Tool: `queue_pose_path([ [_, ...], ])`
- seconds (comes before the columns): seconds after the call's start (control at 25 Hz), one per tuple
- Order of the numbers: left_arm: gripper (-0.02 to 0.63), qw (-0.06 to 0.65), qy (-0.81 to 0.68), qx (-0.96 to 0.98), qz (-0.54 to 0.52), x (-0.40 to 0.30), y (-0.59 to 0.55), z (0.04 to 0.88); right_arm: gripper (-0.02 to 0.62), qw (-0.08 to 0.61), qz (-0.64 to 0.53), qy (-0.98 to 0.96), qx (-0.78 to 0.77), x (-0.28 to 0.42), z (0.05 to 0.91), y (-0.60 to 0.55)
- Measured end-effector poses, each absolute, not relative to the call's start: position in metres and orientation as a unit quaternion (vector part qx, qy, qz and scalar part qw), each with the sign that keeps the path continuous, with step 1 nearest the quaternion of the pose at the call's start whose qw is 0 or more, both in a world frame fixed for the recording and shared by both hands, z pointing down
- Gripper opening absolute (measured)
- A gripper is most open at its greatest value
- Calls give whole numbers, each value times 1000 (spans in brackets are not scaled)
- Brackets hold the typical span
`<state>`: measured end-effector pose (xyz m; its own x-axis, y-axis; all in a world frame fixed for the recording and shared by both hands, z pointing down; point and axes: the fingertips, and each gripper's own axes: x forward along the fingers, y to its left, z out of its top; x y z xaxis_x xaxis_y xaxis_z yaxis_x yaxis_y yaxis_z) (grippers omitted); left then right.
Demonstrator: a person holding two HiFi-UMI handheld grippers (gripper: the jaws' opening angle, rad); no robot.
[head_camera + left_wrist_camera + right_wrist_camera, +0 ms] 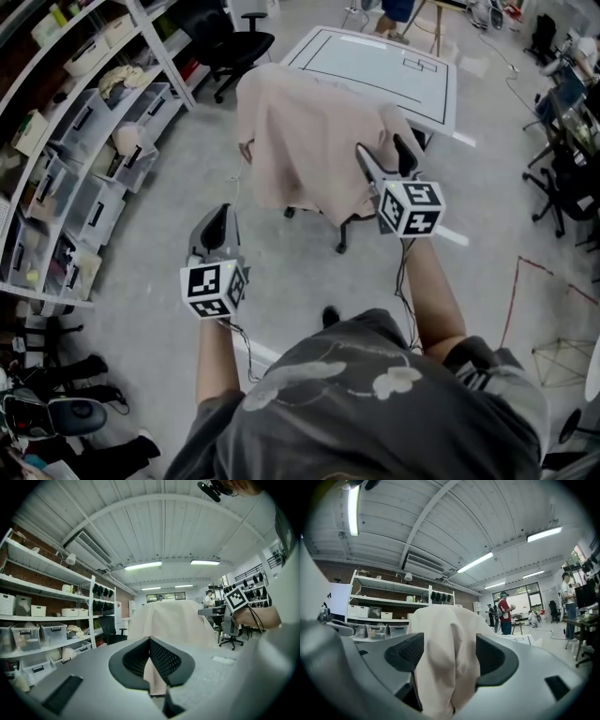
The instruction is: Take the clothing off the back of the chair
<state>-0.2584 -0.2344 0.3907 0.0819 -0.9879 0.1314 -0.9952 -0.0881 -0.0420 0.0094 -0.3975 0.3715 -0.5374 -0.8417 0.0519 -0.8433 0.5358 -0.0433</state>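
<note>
A pale pink garment [305,141] hangs over the back of a wheeled chair in the middle of the head view and covers the backrest completely. My right gripper [386,161] is at the garment's right edge with its jaws spread wide. In the right gripper view the cloth [447,644] fills the gap between the jaws of that gripper [449,657], and the pads do not press on it. My left gripper [223,214] hangs lower left, apart from the garment. Its jaws meet at the tips [150,640] with nothing held, and the draped garment [171,618] stands beyond them.
White shelving [84,141] with storage bins runs along the left. A white table [375,70] stands just behind the chair, with a black office chair [234,42] to its left. More office chairs [562,187] stand at the right. People [505,613] stand far back.
</note>
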Motion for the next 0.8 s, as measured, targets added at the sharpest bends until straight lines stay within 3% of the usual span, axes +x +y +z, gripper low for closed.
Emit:
queue_pose_path([
  [0.12, 0, 23, -679, 731, 64, -260, -251, 387, 305, 20, 15, -885, 465, -1, 366, -413],
  [0.24, 0, 20, -683, 727, 66, -256, -260, 388, 194, 27, -3, -892, 451, -5, 367, -417],
  [0.56, 0, 20, -679, 730, 76, -253, -280, 389, 24, 2, -9, -898, 440, 0, 365, -422],
  [0.8, 2, 41, -636, 771, 22, -267, -302, 381, 9, 6, -15, -901, 433, -14, 367, -416],
])
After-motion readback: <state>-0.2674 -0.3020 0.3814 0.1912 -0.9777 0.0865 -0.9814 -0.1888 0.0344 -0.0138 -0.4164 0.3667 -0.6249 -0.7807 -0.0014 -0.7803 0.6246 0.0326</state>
